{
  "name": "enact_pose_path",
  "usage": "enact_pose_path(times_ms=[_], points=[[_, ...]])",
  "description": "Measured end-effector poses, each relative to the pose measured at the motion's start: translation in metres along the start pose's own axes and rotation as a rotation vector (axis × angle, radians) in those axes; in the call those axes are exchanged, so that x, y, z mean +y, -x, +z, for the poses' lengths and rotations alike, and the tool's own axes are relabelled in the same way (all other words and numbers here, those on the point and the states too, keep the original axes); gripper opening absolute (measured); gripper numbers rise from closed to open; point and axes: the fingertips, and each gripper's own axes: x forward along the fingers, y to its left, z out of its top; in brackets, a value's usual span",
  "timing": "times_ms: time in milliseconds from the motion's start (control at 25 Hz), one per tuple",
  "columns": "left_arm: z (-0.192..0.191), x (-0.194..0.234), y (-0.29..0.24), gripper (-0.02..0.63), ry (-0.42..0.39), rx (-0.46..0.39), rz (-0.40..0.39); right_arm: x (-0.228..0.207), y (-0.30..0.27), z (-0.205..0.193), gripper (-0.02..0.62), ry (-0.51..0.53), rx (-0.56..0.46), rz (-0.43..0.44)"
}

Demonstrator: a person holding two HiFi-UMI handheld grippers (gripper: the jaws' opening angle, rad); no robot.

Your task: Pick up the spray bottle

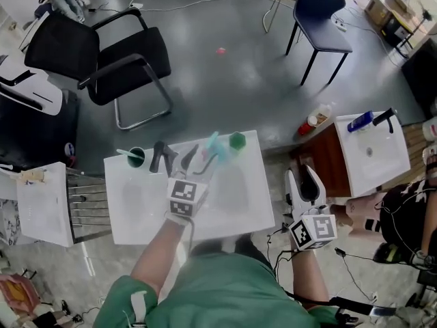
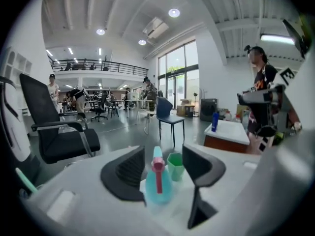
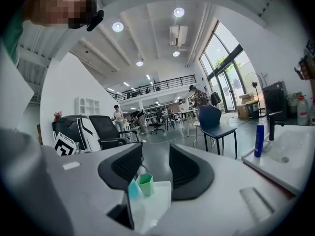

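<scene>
The spray bottle (image 1: pixel 214 146) is teal with a pink trigger and stands at the far side of the white table (image 1: pixel 232 203). Right of it is a green cup (image 1: pixel 237 141). My left gripper (image 1: pixel 176 158) is over the table, open, pointing at the bottle. In the left gripper view the spray bottle (image 2: pixel 158 183) stands just ahead, in line with the gap of the left gripper (image 2: pixel 163 154), with neither pad touching it. The green cup (image 2: pixel 174 165) is behind it. My right gripper (image 1: pixel 305 182) hangs off the table's right side, open and empty. The right gripper (image 3: pixel 156 151) looks towards the bottle (image 3: pixel 133 189).
A second green cup (image 1: pixel 136 158) with a stick in it stands at the table's far left corner. A wire rack (image 1: pixel 87 203) adjoins the table's left side. A white sink cabinet (image 1: pixel 372 145) with a blue bottle (image 1: pixel 360 121) is at the right. Black chairs (image 1: pixel 102 53) stand beyond.
</scene>
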Motion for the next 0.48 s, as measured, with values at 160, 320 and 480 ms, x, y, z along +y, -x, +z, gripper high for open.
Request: enact_pose_path(times_ms=[160, 320, 480], points=[[-0.020, 0.006, -0.021, 0.244, 0.006, 0.048, 0.005, -0.007, -0.003, -0.007, 0.175, -0.016, 0.020, -0.029], [-0.033, 0.012, -0.035, 0.244, 0.021, 0.070, 0.011, -0.011, -0.005, -0.014, 0.175, -0.009, 0.024, -0.028], [-0.039, 0.016, -0.043, 0.244, 0.046, 0.077, 0.017, -0.014, -0.003, -0.016, 0.175, -0.021, 0.042, -0.049]])
